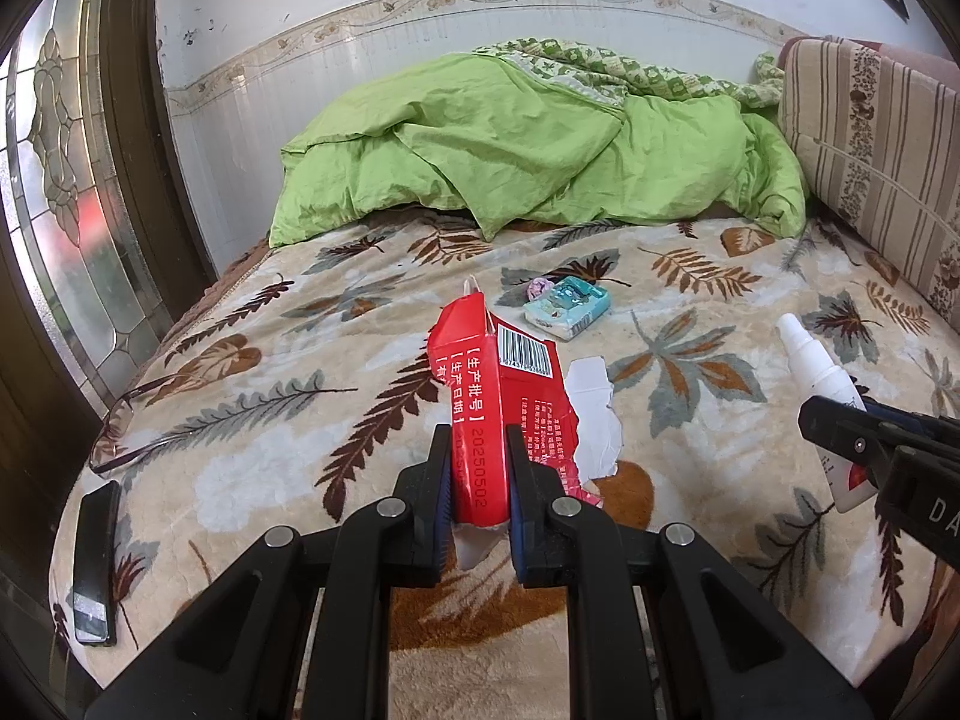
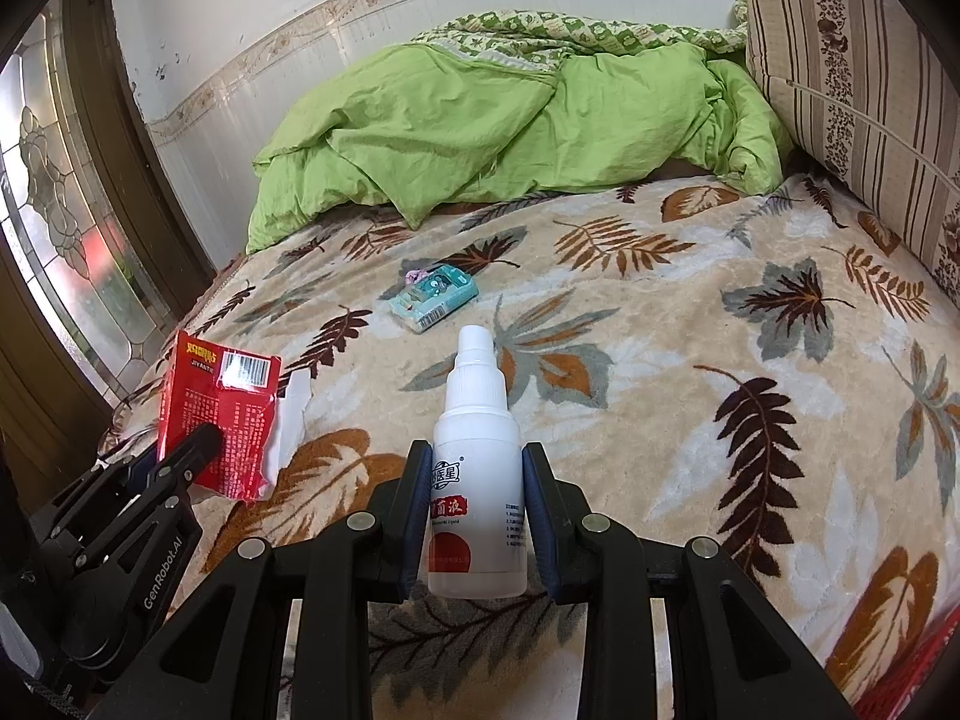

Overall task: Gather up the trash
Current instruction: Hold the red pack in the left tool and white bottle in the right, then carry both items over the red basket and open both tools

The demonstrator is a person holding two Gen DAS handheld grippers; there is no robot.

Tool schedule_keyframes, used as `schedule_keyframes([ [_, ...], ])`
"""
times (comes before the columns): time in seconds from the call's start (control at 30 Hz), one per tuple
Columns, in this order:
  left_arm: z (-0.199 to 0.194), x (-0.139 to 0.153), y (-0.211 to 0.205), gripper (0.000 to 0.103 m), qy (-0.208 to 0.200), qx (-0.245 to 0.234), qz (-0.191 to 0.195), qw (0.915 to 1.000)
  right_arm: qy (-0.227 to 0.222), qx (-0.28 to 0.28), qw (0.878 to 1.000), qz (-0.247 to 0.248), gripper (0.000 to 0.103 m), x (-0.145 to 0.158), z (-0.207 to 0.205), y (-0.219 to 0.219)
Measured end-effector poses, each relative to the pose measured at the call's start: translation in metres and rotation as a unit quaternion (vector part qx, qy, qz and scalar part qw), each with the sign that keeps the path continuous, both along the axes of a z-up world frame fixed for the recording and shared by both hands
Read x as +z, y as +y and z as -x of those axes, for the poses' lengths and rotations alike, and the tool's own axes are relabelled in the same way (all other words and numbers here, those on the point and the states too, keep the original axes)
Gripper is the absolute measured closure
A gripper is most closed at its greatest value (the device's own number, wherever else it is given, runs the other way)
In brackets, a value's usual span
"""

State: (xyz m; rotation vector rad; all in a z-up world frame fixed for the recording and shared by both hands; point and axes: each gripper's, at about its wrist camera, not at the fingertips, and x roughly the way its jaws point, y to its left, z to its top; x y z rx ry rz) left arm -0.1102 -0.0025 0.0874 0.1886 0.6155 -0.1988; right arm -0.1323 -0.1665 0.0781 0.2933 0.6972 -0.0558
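Already the left gripper (image 1: pixel 479 468) fingers pinch the torn red packet (image 1: pixel 498 396) and the right gripper (image 2: pixel 478 510) fingers the white bottle (image 2: pixel 478 480); the tissue pack (image 2: pixel 431 296) still lies on the bed (image 2: pixel 720 312), no bin in sight.

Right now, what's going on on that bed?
A person is clearing trash off the bed with two handheld tools. The left tool is shut on a torn red box; the right tool is clamped on a white spray bottle. Both items are held above the leaf-print blanket. A teal tissue pack lies uncollected on it, and glasses and a phone sit near the left edge.
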Motion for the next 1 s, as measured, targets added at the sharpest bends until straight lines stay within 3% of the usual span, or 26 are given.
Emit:
schedule_keyframes([
  [0.23,0.017,0.011,-0.009,0.088,0.002,-0.027,0.014,0.9995,-0.002,-0.006,1.0,-0.025,0.071,0.007,0.024,-0.006],
  [0.57,0.057,0.027,-0.037,0.088,0.0,-0.086,0.023,0.9961,-0.01,-0.041,0.997,-0.057,0.071,0.024,0.091,-0.042],
  [1.0,0.108,0.044,-0.092,0.088,0.008,-0.182,0.027,0.9829,-0.021,-0.104,0.992,-0.074,0.071,0.044,0.165,-0.092],
])
